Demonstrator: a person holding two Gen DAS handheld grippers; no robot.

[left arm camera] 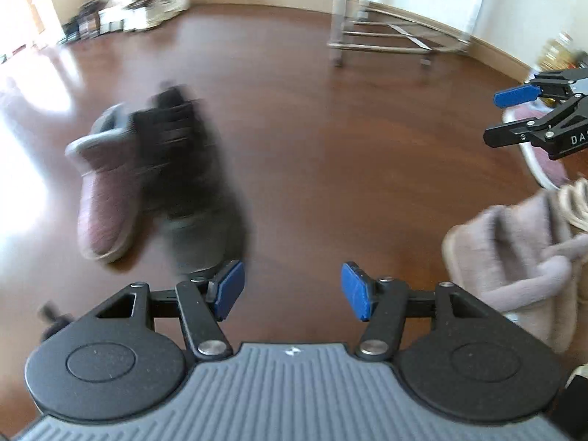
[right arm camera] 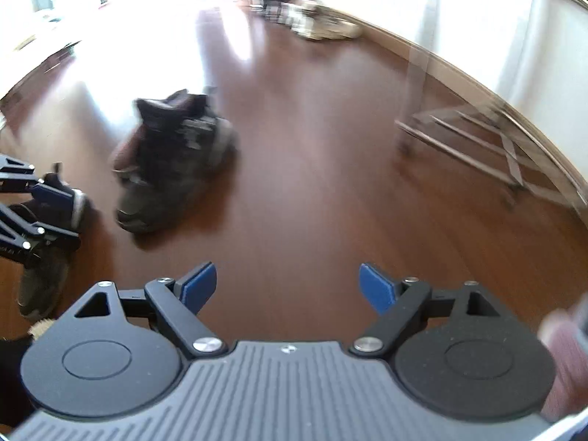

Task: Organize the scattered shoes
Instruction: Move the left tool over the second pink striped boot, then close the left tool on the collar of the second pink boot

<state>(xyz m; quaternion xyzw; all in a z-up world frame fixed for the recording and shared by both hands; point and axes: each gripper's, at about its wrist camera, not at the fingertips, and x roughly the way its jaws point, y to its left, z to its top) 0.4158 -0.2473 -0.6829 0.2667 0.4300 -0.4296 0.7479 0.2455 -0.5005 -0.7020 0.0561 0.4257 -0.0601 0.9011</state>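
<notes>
Both grippers are empty and held above the floor (left arm camera: 330,147), pointing down and forward, likely in transit to the next pickup. Left gripper (left arm camera: 292,290): blue pads apart, nothing between them, only bare wood in the gap. Right gripper (right arm camera: 286,288): fingers spread wider, also gripping nothing. Shoes are scattered, not yet lined up. In the left view a pink boot (left arm camera: 104,198) lies touching a dark shoe (left arm camera: 191,169), both just ahead and left of the left gripper; motion blur hides details. A beige fluffy slipper (left arm camera: 514,257) sits at the right edge, below where the right gripper pokes into that view. The right view shows the dark shoe with the pink one tucked behind it, plus another dark shoe (right arm camera: 47,242) at the left edge, partly behind the left gripper's fingers. Judgement: the touching pair is the nearest target; contact between them means grabbing one may drag the other. Obstacles: metal rack (left arm camera: 389,36) by the wall, clutter pile (left arm camera: 139,11) far back, both well apart from the shoes. The path across the floor is otherwise open.
</notes>
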